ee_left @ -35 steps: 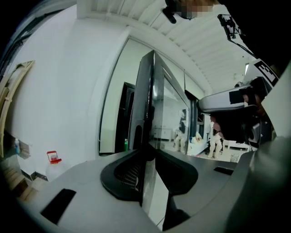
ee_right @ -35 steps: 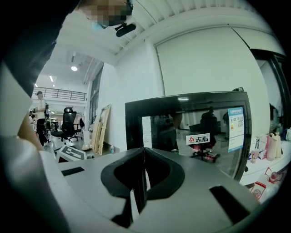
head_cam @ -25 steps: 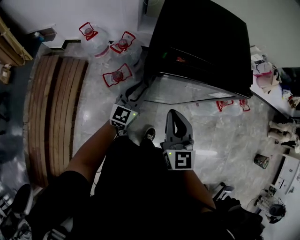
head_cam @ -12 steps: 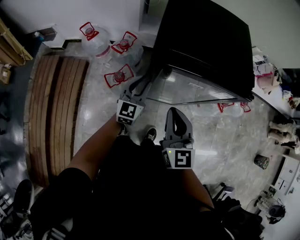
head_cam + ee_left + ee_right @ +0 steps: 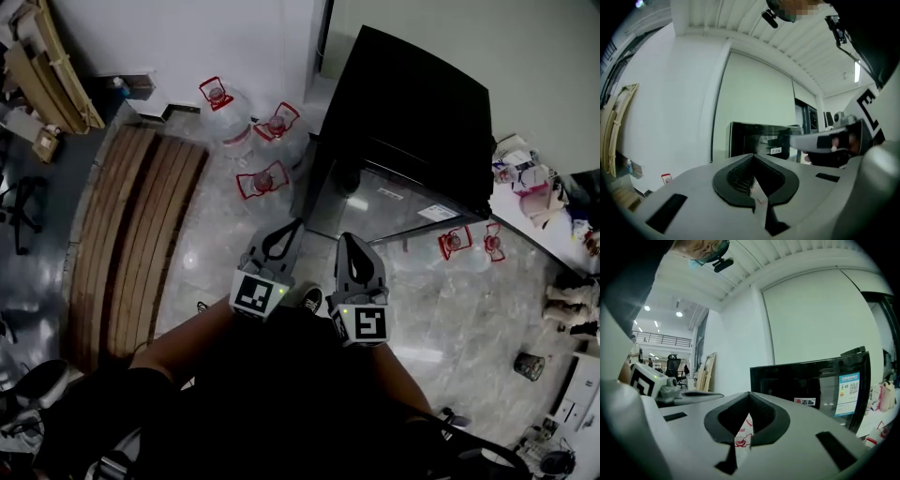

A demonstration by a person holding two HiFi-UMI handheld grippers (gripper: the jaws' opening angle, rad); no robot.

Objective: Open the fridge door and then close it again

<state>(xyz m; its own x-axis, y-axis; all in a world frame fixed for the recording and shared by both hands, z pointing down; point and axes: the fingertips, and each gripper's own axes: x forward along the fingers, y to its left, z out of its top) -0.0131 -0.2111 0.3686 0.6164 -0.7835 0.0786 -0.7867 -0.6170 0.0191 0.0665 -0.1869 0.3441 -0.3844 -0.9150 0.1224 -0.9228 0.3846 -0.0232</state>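
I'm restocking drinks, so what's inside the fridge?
The fridge is shut. Through its dark glass door only reflections and stickers show; any contents cannot be made out.
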